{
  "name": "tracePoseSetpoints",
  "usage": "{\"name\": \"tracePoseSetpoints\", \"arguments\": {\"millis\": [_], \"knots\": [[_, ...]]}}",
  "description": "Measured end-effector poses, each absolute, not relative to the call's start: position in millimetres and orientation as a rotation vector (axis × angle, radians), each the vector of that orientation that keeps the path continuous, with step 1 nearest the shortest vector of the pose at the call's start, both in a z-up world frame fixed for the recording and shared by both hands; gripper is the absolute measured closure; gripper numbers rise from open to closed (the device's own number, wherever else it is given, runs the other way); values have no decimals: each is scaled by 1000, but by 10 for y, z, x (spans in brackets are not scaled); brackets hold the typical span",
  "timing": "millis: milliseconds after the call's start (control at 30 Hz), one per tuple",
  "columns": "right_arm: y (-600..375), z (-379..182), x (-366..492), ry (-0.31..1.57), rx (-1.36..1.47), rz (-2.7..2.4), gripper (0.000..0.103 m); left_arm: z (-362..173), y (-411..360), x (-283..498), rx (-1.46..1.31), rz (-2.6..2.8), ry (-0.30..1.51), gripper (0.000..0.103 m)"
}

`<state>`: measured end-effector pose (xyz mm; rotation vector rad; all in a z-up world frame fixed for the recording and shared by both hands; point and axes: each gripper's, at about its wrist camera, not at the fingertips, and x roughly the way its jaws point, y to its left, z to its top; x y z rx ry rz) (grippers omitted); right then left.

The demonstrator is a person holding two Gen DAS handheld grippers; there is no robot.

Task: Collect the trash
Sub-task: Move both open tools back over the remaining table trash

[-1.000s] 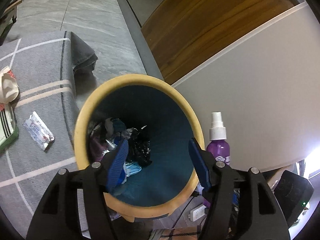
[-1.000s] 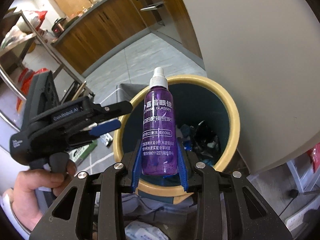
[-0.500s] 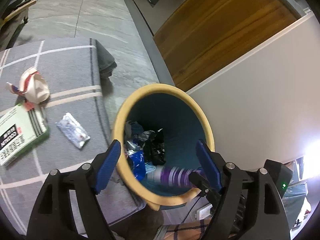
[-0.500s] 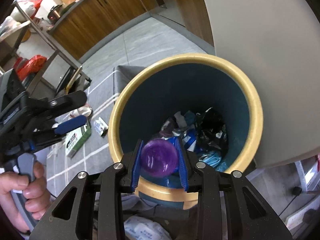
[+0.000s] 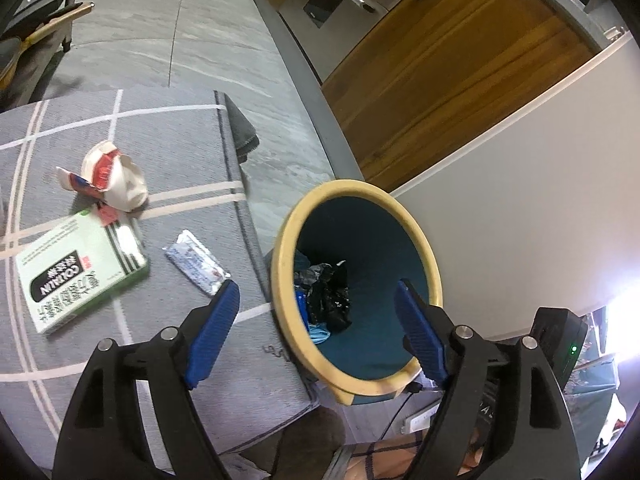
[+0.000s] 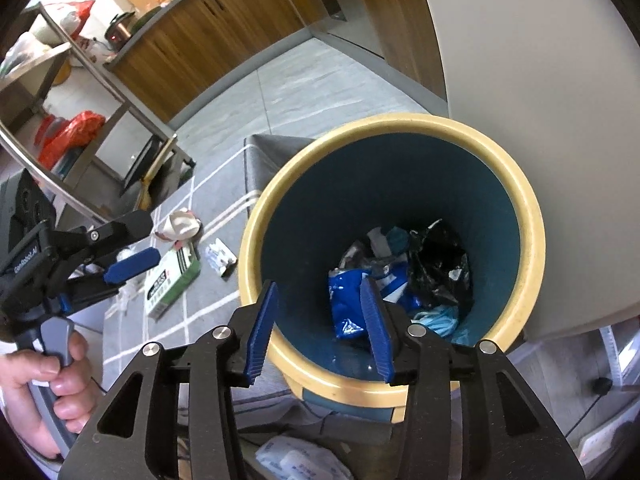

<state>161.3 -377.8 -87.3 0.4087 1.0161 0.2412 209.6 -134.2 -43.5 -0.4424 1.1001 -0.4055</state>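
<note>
My right gripper [image 6: 320, 328] is open and holds nothing, over the bin [image 6: 528, 240]. My left gripper [image 5: 316, 328] is wide open. The small wrapper [image 5: 196, 262] lies on the rug [image 5: 180, 152]. It looks light and crinkly, so I'd pinch its middle.

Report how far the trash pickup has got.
Done: wrappers and a black bag already lie in the bin. In hand: nothing; right claw and left claw are both open. Left on the rug: crumpled cup, green box, small wrapper.
</note>
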Motion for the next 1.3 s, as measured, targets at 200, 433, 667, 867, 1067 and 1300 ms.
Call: {"name": "tracePoseSetpoints", "arguments": {"millis": [200, 433, 667, 867, 1067, 1300], "knots": [[-3730, -846, 1621, 1011, 406, 251, 54, -416, -1095, 2041, -421, -369, 1083, 23], [-3571, -775, 1640, 1002, 379, 274, 45, -380, -727, 1919, -396, -304, 1053, 19], [-3326, -693, 1646, 983, 325, 301, 29, -373, -318, 1790, -380, -227, 1027, 15], [-3108, -637, 1645, 972, 285, 313, 15, -397, -12, 1699, -380, -153, 1007, 7], [-2945, -623, 1657, 977, 265, 314, 10, -438, 262, 1609, -385, -95, 1001, 6], [-2730, -633, 1679, 986, 214, 331, 10, -503, 633, 1521, -351, 6, 1006, 6]]}}
